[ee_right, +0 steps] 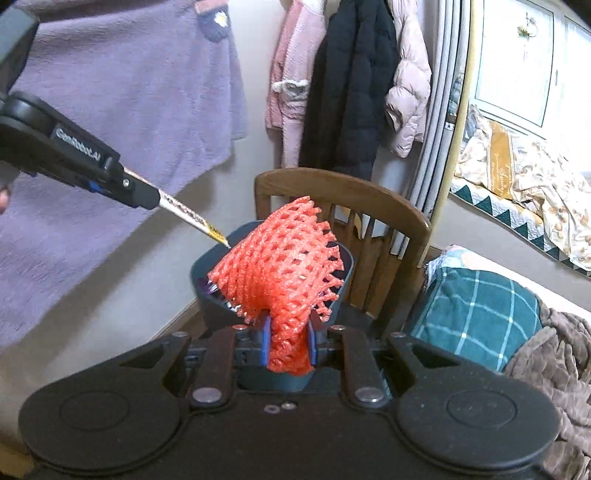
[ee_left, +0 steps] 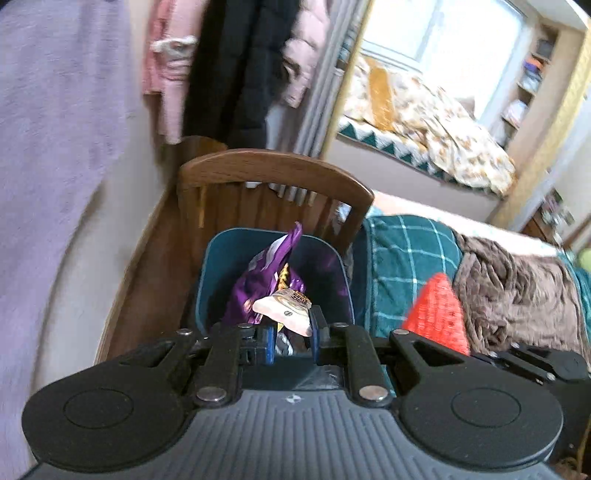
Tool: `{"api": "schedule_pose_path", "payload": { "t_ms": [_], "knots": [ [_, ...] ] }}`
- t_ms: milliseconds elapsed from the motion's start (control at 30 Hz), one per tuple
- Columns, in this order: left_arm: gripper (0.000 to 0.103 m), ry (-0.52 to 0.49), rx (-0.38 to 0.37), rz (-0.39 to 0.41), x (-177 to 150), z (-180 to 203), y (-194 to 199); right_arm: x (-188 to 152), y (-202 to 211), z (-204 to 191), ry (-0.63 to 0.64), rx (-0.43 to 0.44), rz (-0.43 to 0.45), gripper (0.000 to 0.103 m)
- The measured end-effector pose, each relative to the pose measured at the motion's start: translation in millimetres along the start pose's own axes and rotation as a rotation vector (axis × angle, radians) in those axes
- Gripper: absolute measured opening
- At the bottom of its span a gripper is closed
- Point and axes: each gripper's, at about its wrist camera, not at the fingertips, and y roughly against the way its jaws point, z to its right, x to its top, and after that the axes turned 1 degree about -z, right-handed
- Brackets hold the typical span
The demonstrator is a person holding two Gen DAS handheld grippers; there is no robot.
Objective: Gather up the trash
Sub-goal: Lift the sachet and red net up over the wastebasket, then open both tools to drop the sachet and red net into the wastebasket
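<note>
A red foam fruit net [ee_right: 280,266] was gripped by the right fingers [ee_right: 266,341], a flat wrapper [ee_left: 286,308], probably plastic, by the left; release above the bin [ee_left: 225,254] was judged next.

Wooden chair [ee_right: 343,206] (coats [ee_right: 351,85] behind), bed [ee_left: 424,122]

Daylit window [ee_left: 443,33] glares; edges blurred (fisheye-warped).

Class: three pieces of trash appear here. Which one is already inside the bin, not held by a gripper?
The purple wrapper: it stands in the teal bin. The orange foam net and the pale wrapper are each clamped in a gripper.
</note>
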Motion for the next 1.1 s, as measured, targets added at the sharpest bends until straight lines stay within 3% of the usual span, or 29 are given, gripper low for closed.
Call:
{"api": "schedule_pose_path", "payload": {
  "t_ms": [133,367,600,833,1100],
  "knots": [
    [0.017,-0.076,-0.042,-0.076,21.4,-9.3,-46.0,18.5,-42.7,-0.8,-0.037,-0.030,-0.066,0.018],
    [0.017,-0.239,-0.087,-0.217,24.6,-15.5,-131.8,37.3,-130.0,-5.6,-0.054,-0.076,-0.224,0.019],
    [0.017,-0.325,-0.123,-0.331,21.2,-25.4,-191.9,38.1,-190.8,-20.7,0.027,-0.120,-0.355,0.020],
    [0.017,-0.355,-0.154,-0.419,12.3,-35.2,-226.9,29.2,-226.6,-25.9,0.037,-0.128,-0.441,0.024],
    [0.017,-0.385,-0.150,-0.482,-0.8,-34.5,-250.6,26.5,-236.2,-25.3,0.012,-0.121,-0.472,0.035]
  ]
}}
